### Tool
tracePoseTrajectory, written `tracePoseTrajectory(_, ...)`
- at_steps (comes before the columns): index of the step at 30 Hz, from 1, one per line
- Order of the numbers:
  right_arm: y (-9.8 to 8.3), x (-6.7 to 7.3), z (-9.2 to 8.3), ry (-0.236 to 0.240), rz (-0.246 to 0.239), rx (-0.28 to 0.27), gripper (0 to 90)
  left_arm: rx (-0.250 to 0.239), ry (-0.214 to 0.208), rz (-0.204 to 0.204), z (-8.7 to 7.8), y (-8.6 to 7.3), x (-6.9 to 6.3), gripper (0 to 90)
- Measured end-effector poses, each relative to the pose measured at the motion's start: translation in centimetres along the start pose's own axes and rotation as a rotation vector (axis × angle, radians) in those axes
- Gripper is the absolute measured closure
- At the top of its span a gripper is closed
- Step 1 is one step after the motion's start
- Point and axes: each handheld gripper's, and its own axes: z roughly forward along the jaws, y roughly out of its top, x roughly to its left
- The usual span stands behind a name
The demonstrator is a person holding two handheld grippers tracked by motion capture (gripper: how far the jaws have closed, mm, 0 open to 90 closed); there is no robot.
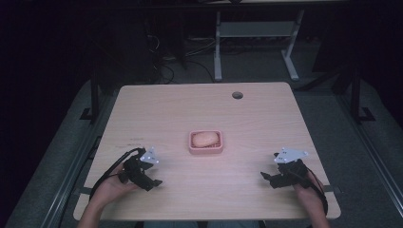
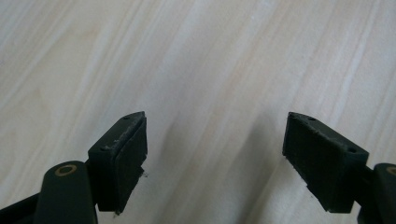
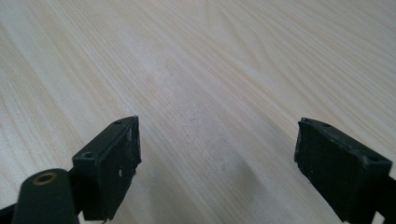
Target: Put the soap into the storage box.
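Observation:
A pink square tray [image 1: 206, 150] sits at the middle of the wooden table [image 1: 204, 109], holding a pale rounded lump [image 1: 205, 138] like a potato. My left gripper [image 1: 151, 180] rests low at the front left, held by a hand, well apart from the tray. Its jaws stand wide open over bare wood in the left gripper view [image 2: 215, 154]. My right gripper [image 1: 266, 178] sits at the front right, also hand-held and away from the tray. In the right gripper view [image 3: 217, 161] its jaws are spread open with nothing between them.
A round cable hole [image 1: 237, 95] lies near the table's far edge. Beyond the table, a white desk frame [image 1: 256, 33] and cables stand on the dark floor. Black posts flank the table at left and right.

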Motion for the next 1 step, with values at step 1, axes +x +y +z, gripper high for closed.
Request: tracePoseTrajectory(1,0.0,-0.03,-0.03,0.0,-0.004,0.0,14.0,-0.003,-0.003,-0.009,-0.05,-0.16,-0.02,21.7)
